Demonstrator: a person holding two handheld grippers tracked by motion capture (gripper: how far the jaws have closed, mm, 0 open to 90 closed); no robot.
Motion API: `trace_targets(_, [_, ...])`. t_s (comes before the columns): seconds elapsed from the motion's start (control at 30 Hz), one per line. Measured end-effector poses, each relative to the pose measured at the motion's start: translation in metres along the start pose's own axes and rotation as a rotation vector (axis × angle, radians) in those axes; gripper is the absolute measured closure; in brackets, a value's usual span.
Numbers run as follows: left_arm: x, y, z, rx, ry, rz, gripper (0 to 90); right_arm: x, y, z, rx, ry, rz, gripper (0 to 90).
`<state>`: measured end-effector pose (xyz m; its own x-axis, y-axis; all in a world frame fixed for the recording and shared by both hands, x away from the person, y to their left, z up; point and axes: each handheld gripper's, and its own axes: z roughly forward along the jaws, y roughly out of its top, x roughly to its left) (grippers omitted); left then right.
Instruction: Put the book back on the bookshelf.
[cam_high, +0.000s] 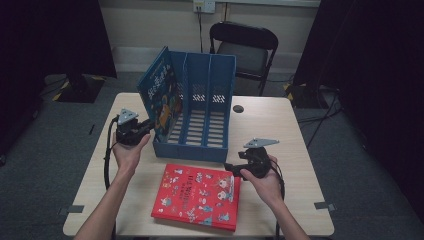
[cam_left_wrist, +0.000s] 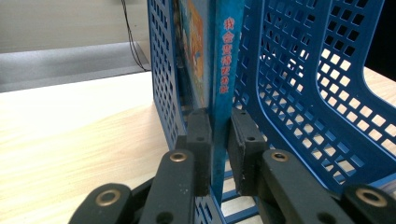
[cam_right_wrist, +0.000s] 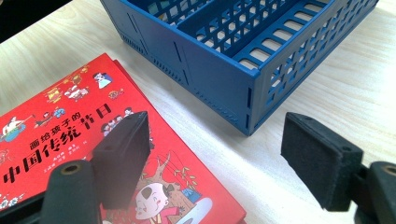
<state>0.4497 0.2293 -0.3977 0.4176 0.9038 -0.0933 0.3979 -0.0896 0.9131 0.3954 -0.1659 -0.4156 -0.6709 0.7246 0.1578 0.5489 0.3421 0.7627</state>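
A blue picture book (cam_high: 161, 95) stands upright in the leftmost slot of the blue file rack (cam_high: 207, 145). My left gripper (cam_high: 145, 127) is shut on its spine (cam_left_wrist: 222, 79), the pads (cam_left_wrist: 201, 140) pressing from both sides at the rack's front. A red picture book (cam_high: 197, 196) lies flat on the table in front of the rack. My right gripper (cam_high: 234, 169) hovers at that book's right edge with its jaws wide apart and nothing between them; in the right gripper view the left pad (cam_right_wrist: 122, 156) hangs over the red cover (cam_right_wrist: 56, 135).
The rack's other two slots (cam_high: 215, 127) hold nothing. The light wooden table (cam_high: 280, 130) has a small dark hole (cam_high: 238, 108) behind the rack. A black folding chair (cam_high: 245, 50) stands beyond the table's far edge.
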Motion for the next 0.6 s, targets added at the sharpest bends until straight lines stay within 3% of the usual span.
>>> trace_targets(0.2, [0.0,0.0,0.001,-0.012,-0.003,-0.025,78.6,-0.001,0.0,-0.001,-0.002,-0.001,0.003,23.9])
trace_targets(0.33, [0.001,0.0,-0.002,-0.012,-0.013,-0.047,72.0,-0.001,0.0,-0.001,-0.001,-0.002,0.004,23.9])
trace_targets(0.5, [0.005,-0.004,-0.01,0.0,-0.064,-0.105,62.8,-0.002,-0.001,-0.001,0.0,-0.001,0.004,23.9])
trace_targets(0.6, [0.003,-0.007,-0.016,0.012,-0.094,-0.101,59.3,-0.001,-0.001,-0.002,-0.002,-0.003,0.003,24.0])
